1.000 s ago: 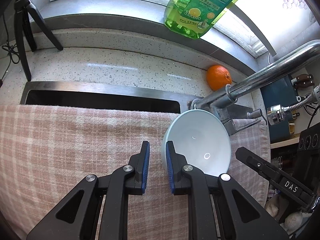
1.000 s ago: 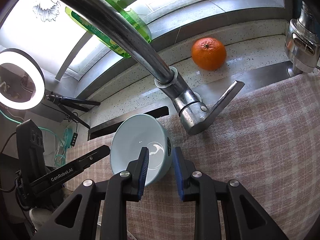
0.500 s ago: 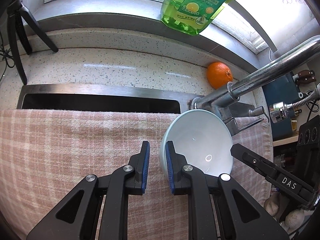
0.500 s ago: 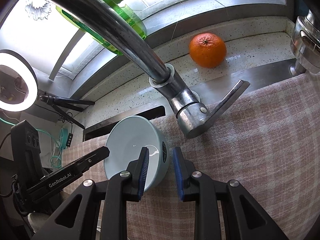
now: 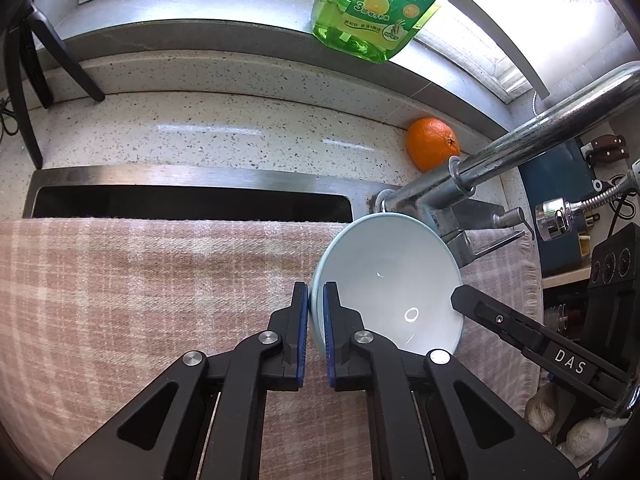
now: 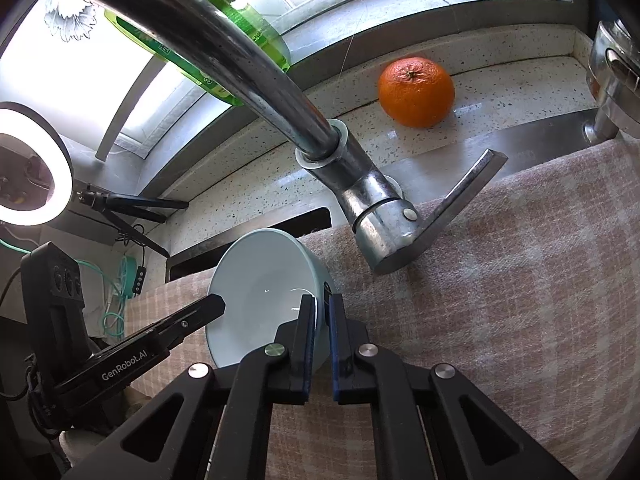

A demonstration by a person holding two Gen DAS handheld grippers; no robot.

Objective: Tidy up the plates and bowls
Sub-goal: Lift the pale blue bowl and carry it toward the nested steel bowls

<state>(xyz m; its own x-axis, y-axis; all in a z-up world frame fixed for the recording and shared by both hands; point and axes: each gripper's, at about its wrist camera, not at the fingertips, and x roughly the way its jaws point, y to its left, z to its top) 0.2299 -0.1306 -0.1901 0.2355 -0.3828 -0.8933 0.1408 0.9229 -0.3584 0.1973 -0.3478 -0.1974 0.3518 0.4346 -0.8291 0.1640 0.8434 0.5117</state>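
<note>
A pale blue bowl (image 5: pixel 384 280) is tilted above the pink checked cloth (image 5: pixel 140 288), just in front of the tap. My left gripper (image 5: pixel 316 308) is shut on the bowl's left rim, with the wall pinched between the blue pads. In the right wrist view the same bowl (image 6: pixel 256 288) shows at lower left. My right gripper (image 6: pixel 322 312) is shut on its right rim. Each view also catches the other gripper's black finger: the right one (image 5: pixel 520 332) and the left one (image 6: pixel 160 332).
A chrome tap (image 6: pixel 320 128) arches over the bowl, its lever (image 6: pixel 460 196) just right of it. An orange (image 6: pixel 416 92) lies on the speckled counter behind. A green soap bottle (image 5: pixel 384 4) stands on the sill. The dark sink opening (image 5: pixel 188 204) lies beyond the cloth's far edge.
Both grippers' jaws have closed from a small gap onto the bowl's rim. The hands and the bowl have barely shifted.
</note>
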